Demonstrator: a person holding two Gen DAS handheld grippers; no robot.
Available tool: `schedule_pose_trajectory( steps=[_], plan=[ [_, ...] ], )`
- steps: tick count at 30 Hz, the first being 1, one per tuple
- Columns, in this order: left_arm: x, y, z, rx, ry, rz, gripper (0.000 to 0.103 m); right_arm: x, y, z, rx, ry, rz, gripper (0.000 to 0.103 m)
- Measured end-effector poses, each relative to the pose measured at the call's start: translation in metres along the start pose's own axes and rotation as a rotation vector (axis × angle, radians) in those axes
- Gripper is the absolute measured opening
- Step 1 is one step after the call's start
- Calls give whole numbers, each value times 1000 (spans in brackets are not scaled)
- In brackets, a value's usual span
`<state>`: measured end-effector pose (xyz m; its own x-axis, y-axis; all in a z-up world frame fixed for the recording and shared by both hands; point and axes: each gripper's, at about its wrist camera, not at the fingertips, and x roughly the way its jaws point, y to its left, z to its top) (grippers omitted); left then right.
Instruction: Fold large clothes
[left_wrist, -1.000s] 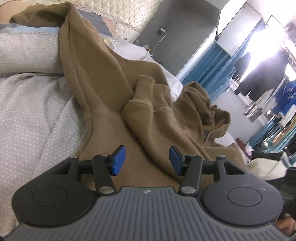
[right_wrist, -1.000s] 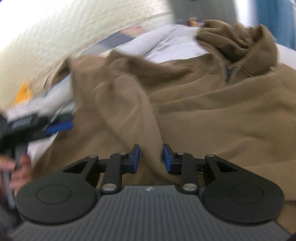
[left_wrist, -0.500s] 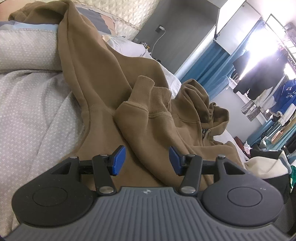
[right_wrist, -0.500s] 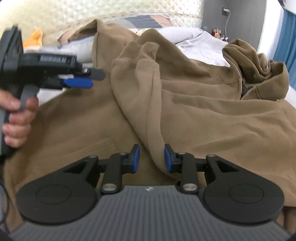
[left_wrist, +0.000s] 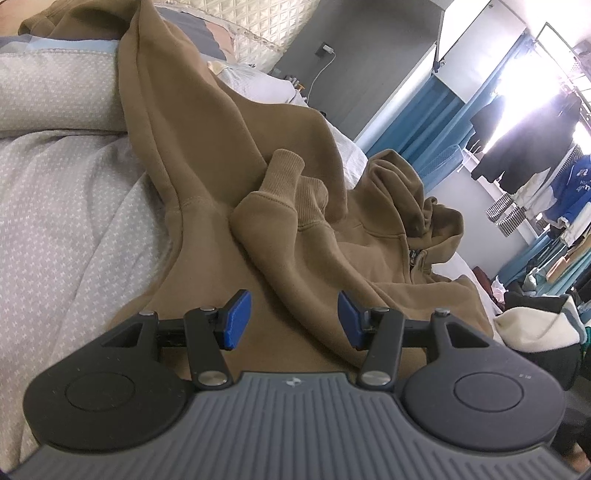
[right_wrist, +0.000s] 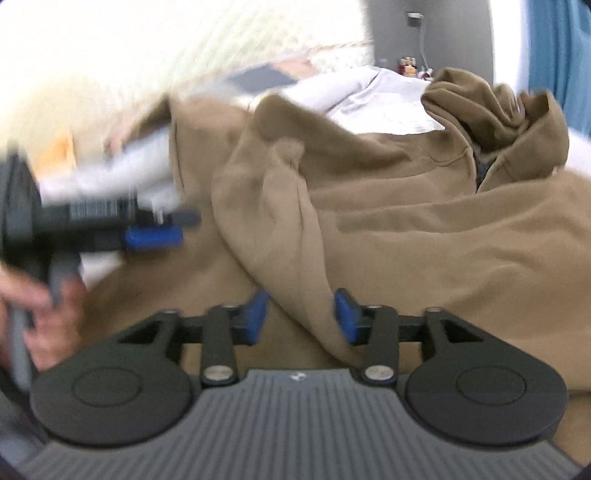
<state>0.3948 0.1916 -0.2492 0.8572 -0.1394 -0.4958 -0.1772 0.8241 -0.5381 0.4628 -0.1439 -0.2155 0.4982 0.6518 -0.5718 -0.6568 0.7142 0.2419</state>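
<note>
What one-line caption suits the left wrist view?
Open left hand-held gripper hovers over a brown hoodie spread on the bed.

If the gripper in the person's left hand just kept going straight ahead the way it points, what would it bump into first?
Most likely the brown hoodie: the left gripper points down at it with open jaws, and the folded-over sleeve lies just ahead. Depth is hard to judge, so it might meet the flat body fabric first.
</note>
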Motion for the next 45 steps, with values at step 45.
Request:
schedule_pose_trajectory(
  steps=[45],
  plan=[
    [-23,8,-12,-110,-2,93,61,41,93,-25,-453,63,-7,24]
  ],
)
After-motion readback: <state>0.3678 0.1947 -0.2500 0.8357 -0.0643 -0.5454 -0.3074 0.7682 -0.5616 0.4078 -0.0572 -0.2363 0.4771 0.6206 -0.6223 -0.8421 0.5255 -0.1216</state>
